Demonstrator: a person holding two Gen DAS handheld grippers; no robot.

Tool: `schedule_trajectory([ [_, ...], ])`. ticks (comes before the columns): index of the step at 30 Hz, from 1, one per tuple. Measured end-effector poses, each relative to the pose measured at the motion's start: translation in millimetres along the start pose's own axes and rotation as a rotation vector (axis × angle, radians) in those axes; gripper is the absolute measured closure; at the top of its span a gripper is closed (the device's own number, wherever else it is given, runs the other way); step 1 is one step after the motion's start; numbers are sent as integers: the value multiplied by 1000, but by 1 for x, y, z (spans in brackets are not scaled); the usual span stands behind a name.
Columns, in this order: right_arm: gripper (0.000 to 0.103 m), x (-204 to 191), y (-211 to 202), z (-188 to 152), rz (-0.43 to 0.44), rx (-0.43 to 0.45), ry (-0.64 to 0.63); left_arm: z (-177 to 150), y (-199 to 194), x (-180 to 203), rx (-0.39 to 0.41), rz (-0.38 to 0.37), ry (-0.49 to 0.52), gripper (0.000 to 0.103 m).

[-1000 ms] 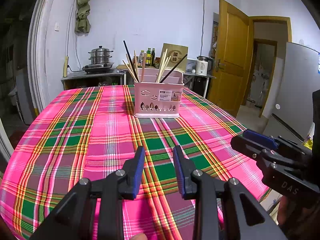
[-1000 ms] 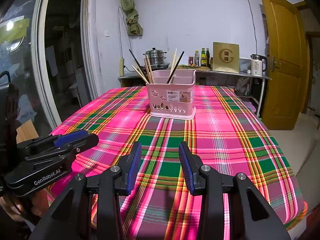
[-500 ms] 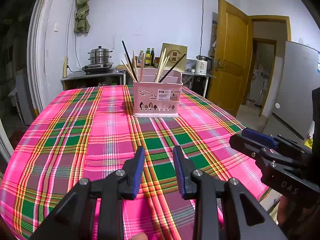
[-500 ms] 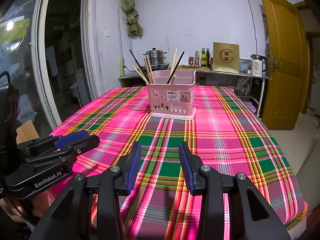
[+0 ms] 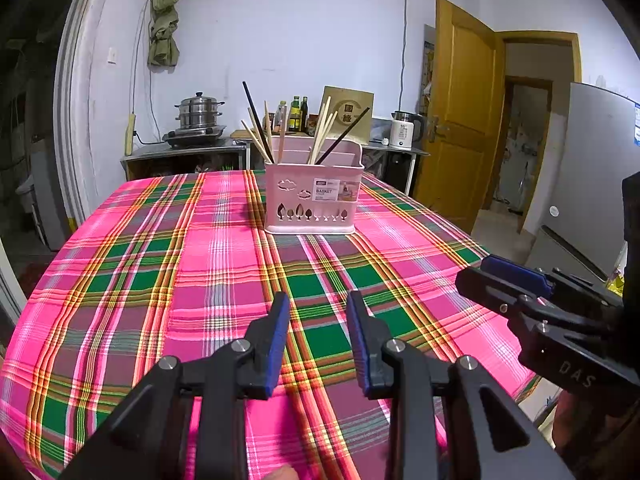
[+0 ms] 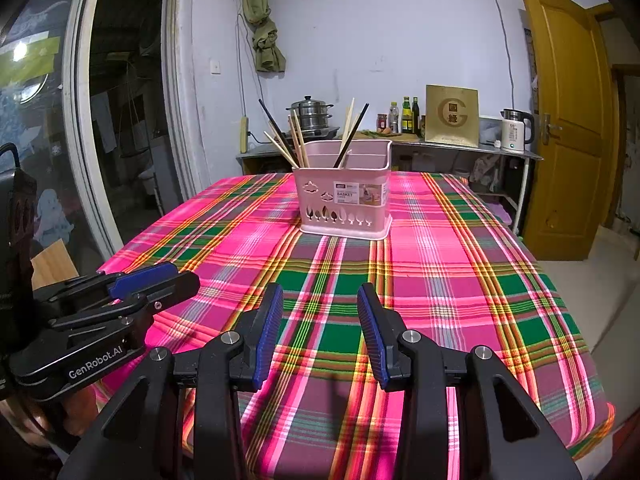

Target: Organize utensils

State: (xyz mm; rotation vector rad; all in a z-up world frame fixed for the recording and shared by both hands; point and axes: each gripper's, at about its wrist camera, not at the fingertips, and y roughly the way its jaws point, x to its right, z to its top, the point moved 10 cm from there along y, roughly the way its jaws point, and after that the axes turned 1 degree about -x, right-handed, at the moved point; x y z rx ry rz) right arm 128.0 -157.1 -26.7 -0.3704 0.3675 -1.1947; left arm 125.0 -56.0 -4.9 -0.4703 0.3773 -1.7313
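Both grippers hover over the plaid tablecloth (image 5: 224,248), nothing held. My left gripper (image 5: 317,340) fills the lower centre of the left wrist view, fingers apart w/ only cloth showing in the gap; same for my right gripper (image 6: 320,330) in the lower centre of the right wrist view. Each also shows in the other's cam: right gripper at right edge of the left view, left gripper at lower left of the right view, blue pads side-on there.

The pink utensil basket (image 5: 314,204) stands upright at upper centre of both frames, well apart from both tools, on the far half of the table. Chopsticks (image 5: 262,132), pale wood plus a couple of dark ones, lean out of it in two bunches, one toward its left end, one nearer the middle. Its right section looks empty in the right wrist view.

Change vs. a sec ago: very little. The basket sits a touch lower and nearer centre in the left view, so that tool has drifted or tilted slightly; right view is basically unchanged. Fingers same spread as before.

My read: no loose utensils visible on the cloth, so either sorting is done or the next job is regrouping sticks inside the basket. That would need a long reach fwd and a fine pinch on thin, leaning sticks.
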Motion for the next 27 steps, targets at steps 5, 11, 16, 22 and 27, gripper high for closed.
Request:
schedule_trajectory([
  [5, 63, 0, 0, 0, 1, 0, 0, 0, 0, 0, 2, 3, 0, 72],
  [11, 63, -1, 0, 1, 0, 0, 0, -1, -1, -3, 1, 15, 1, 72],
  [16, 63, 0, -1, 0, 0, 1, 0, -4, 0, -3, -7, 22, 3, 72],
  [22, 63, 0, -1, 0, 1, 2, 1, -3, 1, -1, -4, 21, 4, 72],
  [27, 63, 0, -1, 0, 1, 1, 0, -3, 0, -2, -4, 18, 1, 72],
])
